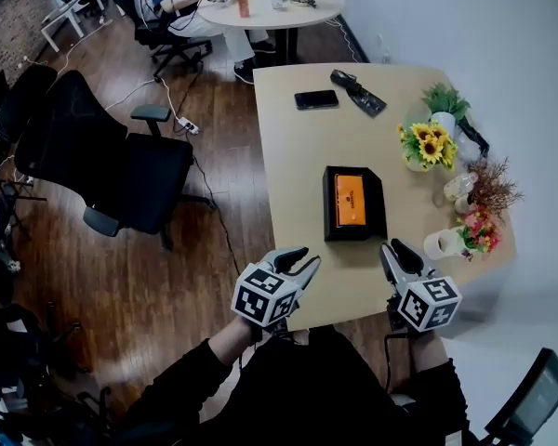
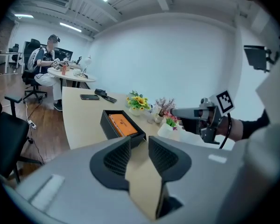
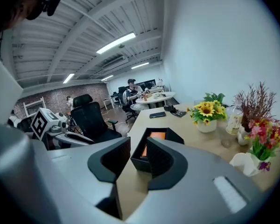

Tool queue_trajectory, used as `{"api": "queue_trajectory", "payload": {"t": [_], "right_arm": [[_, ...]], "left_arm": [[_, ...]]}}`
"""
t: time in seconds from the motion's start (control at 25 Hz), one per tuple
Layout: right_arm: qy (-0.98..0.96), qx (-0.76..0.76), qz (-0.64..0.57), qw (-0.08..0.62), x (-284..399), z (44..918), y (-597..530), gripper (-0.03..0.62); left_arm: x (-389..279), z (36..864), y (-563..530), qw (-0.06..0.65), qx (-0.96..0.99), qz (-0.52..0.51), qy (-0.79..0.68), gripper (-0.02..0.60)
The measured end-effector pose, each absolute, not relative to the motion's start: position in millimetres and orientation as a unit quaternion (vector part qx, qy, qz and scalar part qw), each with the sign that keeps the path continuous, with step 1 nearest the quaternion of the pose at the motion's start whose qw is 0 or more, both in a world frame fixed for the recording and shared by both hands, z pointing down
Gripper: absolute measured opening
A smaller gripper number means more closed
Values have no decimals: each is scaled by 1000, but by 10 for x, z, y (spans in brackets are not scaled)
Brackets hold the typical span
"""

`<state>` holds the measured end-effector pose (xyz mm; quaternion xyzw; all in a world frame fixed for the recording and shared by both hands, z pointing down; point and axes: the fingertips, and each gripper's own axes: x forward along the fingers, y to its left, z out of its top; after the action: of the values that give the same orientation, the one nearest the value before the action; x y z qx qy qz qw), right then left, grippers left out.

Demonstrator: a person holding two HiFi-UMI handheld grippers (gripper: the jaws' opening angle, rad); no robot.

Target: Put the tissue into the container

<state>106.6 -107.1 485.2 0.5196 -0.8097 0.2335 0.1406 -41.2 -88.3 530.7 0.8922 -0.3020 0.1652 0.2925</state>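
At the lower left edge of the desk (image 1: pixel 302 147), the left gripper (image 1: pixel 309 257) hovers just short of the wood. Its fingers (image 2: pixel 115 158) are drawn all but together, only bare desk shows in the slit, and it carries nothing.

Across to mid-frame: the black box (image 1: pixel 328 214), the container by my reading, sits open on the desk. An orange packet (image 1: pixel 351 200) lies flat inside its walls. That looks to be the tissue pack, though no print is legible, and no loose tissue shows anywhere else on the desk.

On to the lower right: the right gripper (image 1: pixel 393 247) hangs near the box's near corner, apart from it. Its fingers (image 3: pixel 161 158) stand a sliver apart and are empty too.

Further right, a sunflower pot (image 1: pixel 426 147) and a white pot of pink flowers (image 1: pixel 444 244) stand along the wall, well clear of the box.

My call: if that packet is the tissue, the placing step looks finished. The next move asks for little. Keep both tools clear of the box rim, and mind the flower pots on the right.
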Motion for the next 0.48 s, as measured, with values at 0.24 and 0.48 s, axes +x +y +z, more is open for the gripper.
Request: {"api": "queue_trajectory", "payload": {"t": [0.24,0.48], "right_arm": [[-802,543,211,130,983,4700,-564,106],[-818,538,178,99,1041,4505,-334,94]], "left_arm": [[-653,5109,-549,265,899,135,-322,100],[-737,4856,-305,226,899,122,-354,100]]}}
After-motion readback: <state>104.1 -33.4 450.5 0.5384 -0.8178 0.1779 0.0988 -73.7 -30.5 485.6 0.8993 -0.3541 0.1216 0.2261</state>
